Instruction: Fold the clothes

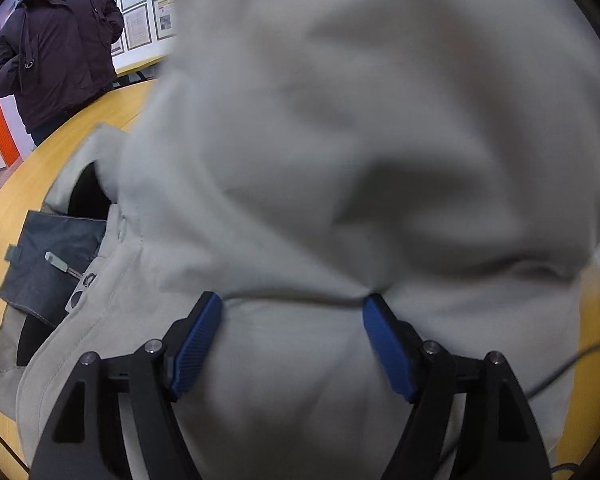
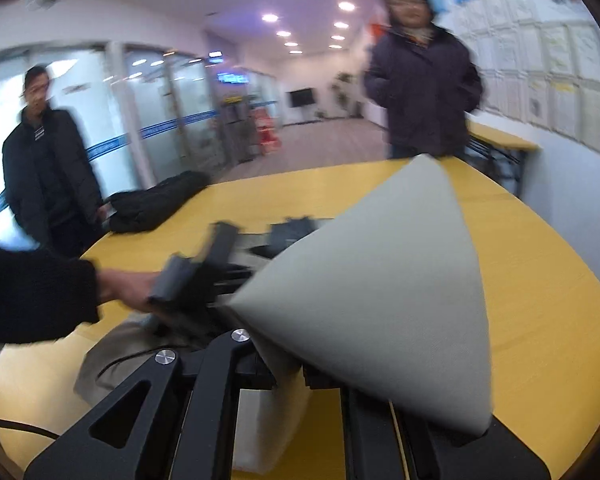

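Beige cloth fills most of the left wrist view: a jacket [image 1: 340, 168] is lifted close to the lens and blurred, with its lower part lying on the yellow desk [image 1: 32, 184]. The left gripper [image 1: 292, 308] has its jaws spread wide, the blue pads [image 1: 198, 340] apart with cloth draped across and over them; neither pad presses the fabric against the other. At the left of that view the jacket's dark lining [image 1: 48, 264] shows, with a small tag and snaps beside it. A woman [image 1: 56, 44] in a dark coat stands past the desk edge, framed papers [image 1: 140, 4] on the wall behind her.

From the right wrist, a flap of the jacket [image 2: 384, 288] rises in a cone from the right gripper [image 2: 288, 372], which has its jaws pressed together on the cloth; the fingertips are hidden under the fabric. To the left, a hand [image 2: 128, 292] in a black sleeve holds the other gripper [image 2: 204, 268], blurred, above more beige cloth on the desk [image 2: 540, 320]. A black garment [image 2: 156, 200] lies farther back on the desk. A man [image 2: 44, 168] in black stands at the left, the woman [image 2: 420, 80] at the far side.
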